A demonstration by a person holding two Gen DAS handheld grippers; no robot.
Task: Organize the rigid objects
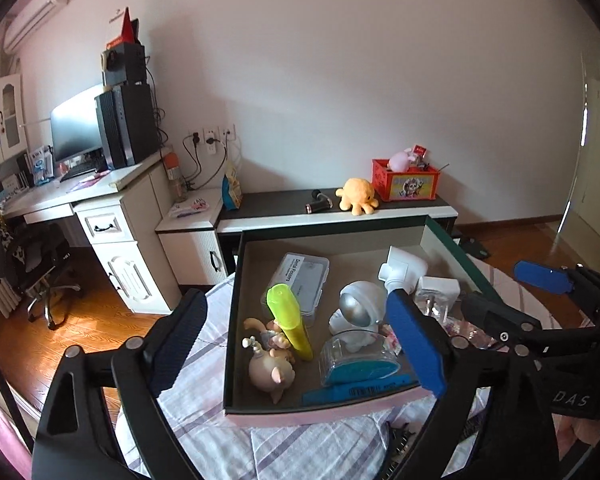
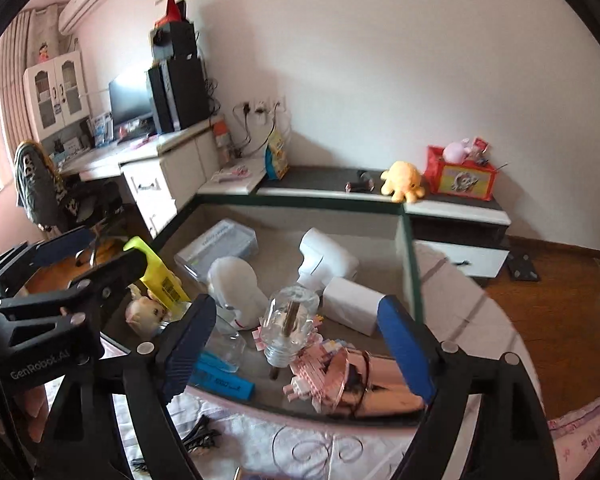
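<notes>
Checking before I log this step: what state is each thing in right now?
Left gripper: open, empty.
Right gripper: open, empty.
Box: lidless, on the bed, holding items.
Yellow-green highlighter: capped, leaning over the doll.
Astronaut figure: upright.
Glass bulb: lying tilted on pink bricks.
Clear case: closed, flat.

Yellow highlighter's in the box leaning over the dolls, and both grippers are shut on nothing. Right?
Not quite: both the left gripper and the right gripper are open, as each wrist view shows. The yellow highlighter does lie in the box over the dolls.
</notes>
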